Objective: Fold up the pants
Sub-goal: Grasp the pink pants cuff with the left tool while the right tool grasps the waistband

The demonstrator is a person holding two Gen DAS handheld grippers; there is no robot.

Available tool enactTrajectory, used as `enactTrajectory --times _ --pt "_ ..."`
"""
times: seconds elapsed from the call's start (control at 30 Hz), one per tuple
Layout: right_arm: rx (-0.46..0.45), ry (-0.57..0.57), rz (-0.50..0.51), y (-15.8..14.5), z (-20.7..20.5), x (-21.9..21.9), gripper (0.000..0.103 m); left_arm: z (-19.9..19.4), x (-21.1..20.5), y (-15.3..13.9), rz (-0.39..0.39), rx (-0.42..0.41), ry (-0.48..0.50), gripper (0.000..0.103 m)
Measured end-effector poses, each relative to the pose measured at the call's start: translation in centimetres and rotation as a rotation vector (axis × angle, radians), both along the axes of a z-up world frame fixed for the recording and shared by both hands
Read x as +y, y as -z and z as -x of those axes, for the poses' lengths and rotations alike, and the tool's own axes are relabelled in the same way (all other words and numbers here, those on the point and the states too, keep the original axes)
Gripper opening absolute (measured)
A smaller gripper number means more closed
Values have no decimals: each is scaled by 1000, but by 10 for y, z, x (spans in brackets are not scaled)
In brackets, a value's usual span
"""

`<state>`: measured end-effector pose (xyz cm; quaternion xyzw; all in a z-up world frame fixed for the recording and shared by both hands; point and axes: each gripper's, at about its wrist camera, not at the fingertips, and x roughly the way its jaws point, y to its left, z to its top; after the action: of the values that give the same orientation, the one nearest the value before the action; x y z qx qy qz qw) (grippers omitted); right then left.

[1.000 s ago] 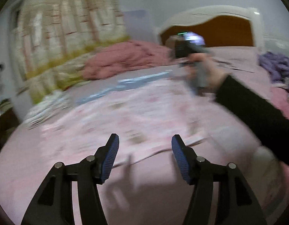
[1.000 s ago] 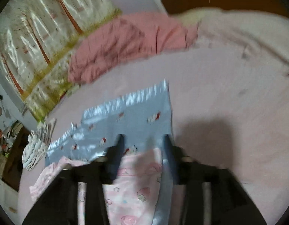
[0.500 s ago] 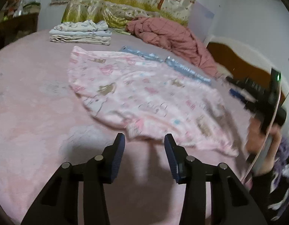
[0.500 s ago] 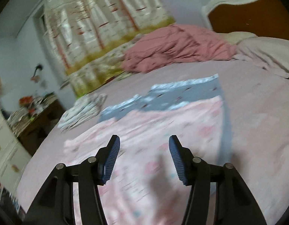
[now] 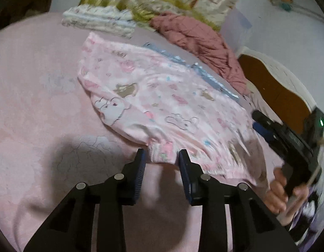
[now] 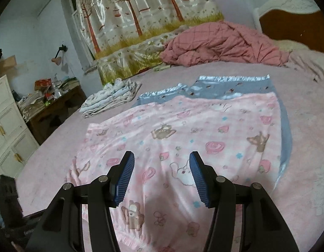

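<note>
**Inspector:** Where did the pink pants (image 5: pixel 162 103) lie?

**Assistant:** Spread flat on the bed (image 5: pixel 31 88), over a blue garment (image 6: pixel 231 88). A stack of folded clothes (image 6: pixel 111 98) sat well apart, near the far edge.

**Inspector:** And the left tool (image 5: pixel 160 157)?

**Assistant:** Its jaws were closing, with the near hem of the pants just between the tips; the pads were not yet pressing on the cloth.

**Inspector:** The right tool (image 6: pixel 160 174)?

**Assistant:** It hovered above the middle of the pants, jaws apart, holding nothing.

**Inspector:** Recommendation for the step?

**Assistant:** The left tool probably needed to slide further over the hem before pinching, catching both layers, and the right should have taken the matching edge so the fold lifted evenly
</note>
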<state>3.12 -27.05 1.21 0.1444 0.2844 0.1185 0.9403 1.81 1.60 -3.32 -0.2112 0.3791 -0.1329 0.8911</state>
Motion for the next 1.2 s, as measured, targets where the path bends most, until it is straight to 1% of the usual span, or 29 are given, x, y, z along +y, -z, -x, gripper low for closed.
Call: enactTrajectory --times 0.03,0.07,0.1,0.17,0.23,0.33,0.37,0.43,0.5,0.53,0.57,0.63,0.7,0.8,0.87,0.9,0.97,1.03,1.1,1.13,1.17,1.2 --pt "10 -8 -15 1 -3 -2 56 -3 1 2 25 6 -1 14" --pt "17 -18 -28 2 -3 -2 56 -5 0 4 39 9 6 6" --pt "23 -23 -31 3 -5 -3 56 -3 0 3 38 8 0 6" --pt "24 -8 -12 5 -5 -2 56 7 -3 -4 23 -25 3 5" --pt "21 4 10 6 -6 -2 56 20 -6 -17 -22 -60 -1 5" --pt "30 27 33 8 -7 -4 56 37 -5 -37 -42 -78 -1 5" --pt "45 39 49 8 -8 -4 56 41 -5 -40 -46 -73 -4 5" --pt "99 78 112 13 -13 -3 56 45 -6 -41 -68 -49 -8 5" --pt "175 106 169 24 -19 -1 56 44 -6 -34 -102 -16 -26 5" --pt "196 100 168 28 -21 -1 56 41 -5 -26 -117 10 -41 6" --pt "212 88 157 32 -21 -1 56 38 -3 -19 -114 38 -49 6" --pt "235 74 143 36 -21 -2 56 34 0 -5 -85 81 -46 6" --pt "228 69 149 37 -18 -1 56 34 0 0 -96 83 -41 6" --pt "227 66 159 40 -17 0 56 39 -7 -4 -150 42 -22 8" --pt "219 59 142 39 -17 -2 56 46 -11 -11 -183 -7 -15 9" --pt "201 52 118 36 -15 -5 56 51 -14 -16 -207 -41 -15 9" --pt "150 59 77 28 -11 -13 56 59 -21 -24 -272 -107 -29 9" --pt "88 80 66 19 -5 -20 56 67 -28 -33 -318 -170 -37 10" --pt "30 98 64 11 1 -27 56 69 -28 -39 -320 -198 -38 17" --pt "16 102 58 9 2 -29 56 70 -26 -42 -314 -203 -45 24" --pt "4 104 45 8 4 -32 56 71 -22 -44 -310 -210 -63 28" --pt "2 98 31 7 4 -34 56 71 -18 -47 -313 -220 -82 28"
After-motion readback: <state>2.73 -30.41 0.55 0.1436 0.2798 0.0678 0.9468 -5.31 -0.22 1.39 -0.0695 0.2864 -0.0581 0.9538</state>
